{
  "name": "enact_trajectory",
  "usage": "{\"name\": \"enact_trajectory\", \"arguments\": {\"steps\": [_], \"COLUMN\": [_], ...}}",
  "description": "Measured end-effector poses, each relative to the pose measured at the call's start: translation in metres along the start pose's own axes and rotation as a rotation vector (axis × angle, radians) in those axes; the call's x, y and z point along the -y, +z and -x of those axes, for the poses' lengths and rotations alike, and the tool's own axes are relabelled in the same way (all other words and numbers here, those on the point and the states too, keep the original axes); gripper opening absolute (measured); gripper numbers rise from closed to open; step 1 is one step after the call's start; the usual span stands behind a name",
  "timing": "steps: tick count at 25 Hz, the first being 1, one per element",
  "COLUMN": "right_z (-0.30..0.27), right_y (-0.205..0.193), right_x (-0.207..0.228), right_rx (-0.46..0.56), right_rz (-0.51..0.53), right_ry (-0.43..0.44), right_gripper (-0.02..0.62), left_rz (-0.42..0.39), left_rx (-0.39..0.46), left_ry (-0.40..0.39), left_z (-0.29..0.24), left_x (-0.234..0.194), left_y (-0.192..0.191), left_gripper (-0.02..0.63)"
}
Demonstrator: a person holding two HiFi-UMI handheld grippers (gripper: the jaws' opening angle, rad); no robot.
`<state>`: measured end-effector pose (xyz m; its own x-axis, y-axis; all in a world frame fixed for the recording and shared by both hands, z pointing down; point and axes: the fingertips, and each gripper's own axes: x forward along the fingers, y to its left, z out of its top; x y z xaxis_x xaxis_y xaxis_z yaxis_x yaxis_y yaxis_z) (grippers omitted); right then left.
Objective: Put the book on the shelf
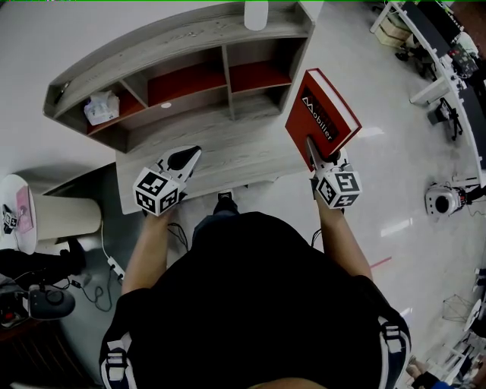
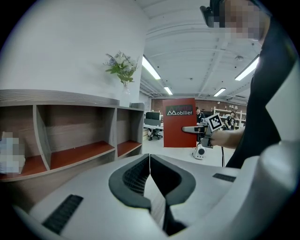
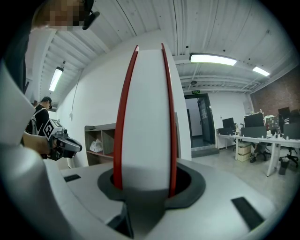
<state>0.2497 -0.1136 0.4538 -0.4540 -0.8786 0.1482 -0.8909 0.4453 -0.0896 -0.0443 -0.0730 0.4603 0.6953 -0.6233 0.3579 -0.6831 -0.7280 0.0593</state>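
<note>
Book (image 1: 323, 114) (upright) between right gripper (image 1: 324, 159) jaws

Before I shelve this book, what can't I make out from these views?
Right tool view: the book hides most of the shelf.
Head view: the vase is cut off by the top edge.
Head view: the white bag is too small to tell its contents.

Bright, even light falls from ceiling strip lamps (image 3: 213, 59) above the fingers (image 3: 190, 185), leaving soft glare on the floor (image 1: 395, 175). Both gripper views bulge and darken toward round edges; surfaces nearest the fingers blur.
</note>
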Motion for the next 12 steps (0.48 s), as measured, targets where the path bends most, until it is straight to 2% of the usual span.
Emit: {"name": "enact_trajectory", "arguments": {"steps": [12], "right_z": [-0.034], "right_y": [-0.003], "right_x": [0.012], "right_rx": [-0.009], "right_rz": [-0.015], "right_ry": [-0.031], "right_gripper": [0.168], "left_rz": [0.013], "left_rx": [-0.006], "left_ry": [-0.008], "left_z": [-0.014], "left_x": [-0.028], "left_y": [0.002], "left_gripper": [0.021]}}
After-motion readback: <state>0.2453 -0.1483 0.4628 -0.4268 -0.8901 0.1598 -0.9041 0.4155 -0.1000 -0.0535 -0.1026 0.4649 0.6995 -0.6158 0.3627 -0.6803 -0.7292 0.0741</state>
